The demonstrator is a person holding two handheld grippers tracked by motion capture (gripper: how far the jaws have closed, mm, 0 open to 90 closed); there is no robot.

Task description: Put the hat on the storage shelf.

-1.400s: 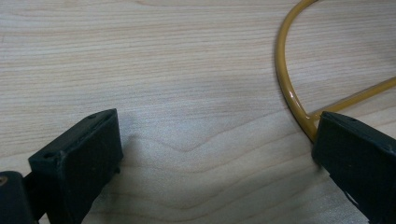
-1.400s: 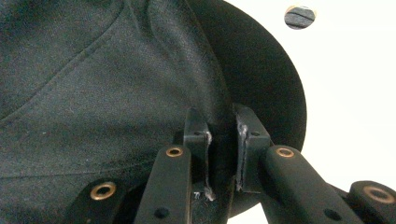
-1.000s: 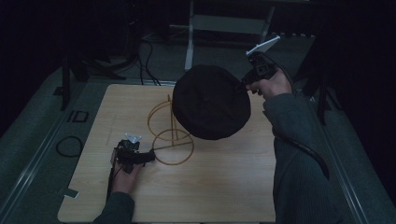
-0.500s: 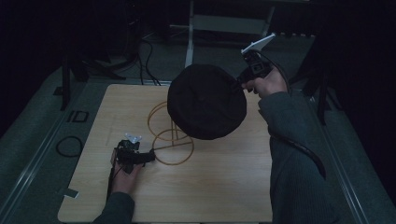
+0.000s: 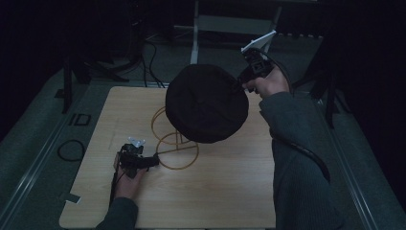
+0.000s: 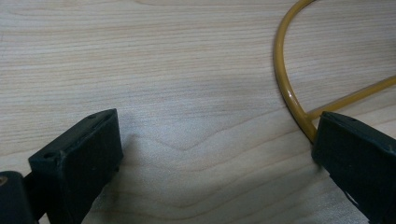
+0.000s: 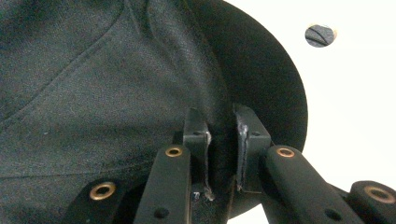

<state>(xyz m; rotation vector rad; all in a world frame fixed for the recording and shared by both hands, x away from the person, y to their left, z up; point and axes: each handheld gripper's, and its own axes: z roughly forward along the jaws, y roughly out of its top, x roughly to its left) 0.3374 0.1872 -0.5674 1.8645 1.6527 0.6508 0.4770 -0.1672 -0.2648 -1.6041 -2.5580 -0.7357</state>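
- Dim room; light wooden worktop (image 5: 230, 191) is seen on dark grey flooring, with cables and stand legs beyond its far edge.
- Yellow wire stand (image 5: 174, 146) with a round looped base is set on the worktop, left of centre; part of its base loop is seen in the left gripper view.
- Left gripper (image 5: 154, 163) is held low at the worktop near the left front corner, jaws spread wide apart, nothing between them; one jaw sits just beside the base loop, contact cannot be told.
- Right gripper (image 7: 220, 154) is raised over the far right part of the worktop, jaws clamped on the edge of a dark fabric cap (image 5: 207, 103).
- Cap is held in the air above the stand's upper part; contact with the stand cannot be told.
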